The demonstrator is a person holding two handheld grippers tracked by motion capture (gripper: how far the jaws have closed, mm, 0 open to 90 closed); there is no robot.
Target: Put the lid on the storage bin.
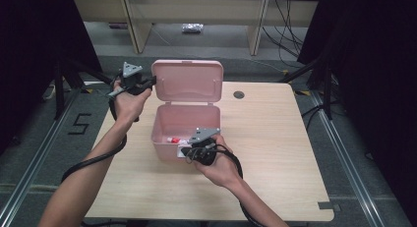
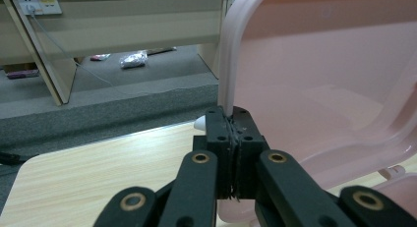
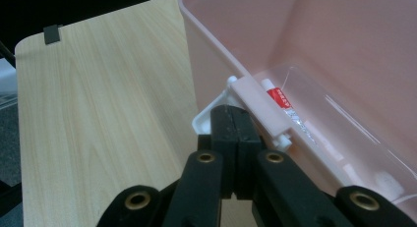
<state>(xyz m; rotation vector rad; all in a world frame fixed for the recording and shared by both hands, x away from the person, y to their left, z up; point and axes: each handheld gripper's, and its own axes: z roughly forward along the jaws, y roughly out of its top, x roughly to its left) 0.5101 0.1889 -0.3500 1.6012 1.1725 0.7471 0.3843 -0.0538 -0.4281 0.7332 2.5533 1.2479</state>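
Both grippers are busy on one pink plastic box point(image 1: 184, 124) in the middle of the wooden table point(image 1: 275, 153). My left gripper point(image 2: 233, 120) has its black jaws pressed together on the left rim of the open lid point(image 1: 187, 81), which stands up at 12 o'clock from the box. My right gripper point(image 3: 235, 120) is pinching the white latch point(image 3: 259, 110) on the box's front wall, at 6 o'clock.

To do this step well, I think the right gripper should keep the box still while the left one swings the lid slowly, without pulling sideways, so the hinge does not twist.

Counting: two grippers, one box, one lid, one latch. Inside lies one small tube with a red label point(image 3: 279, 98); other clear bits lie beside it, too blurry to count. One round hole point(image 1: 239, 95) sits in the table at 1 o'clock.
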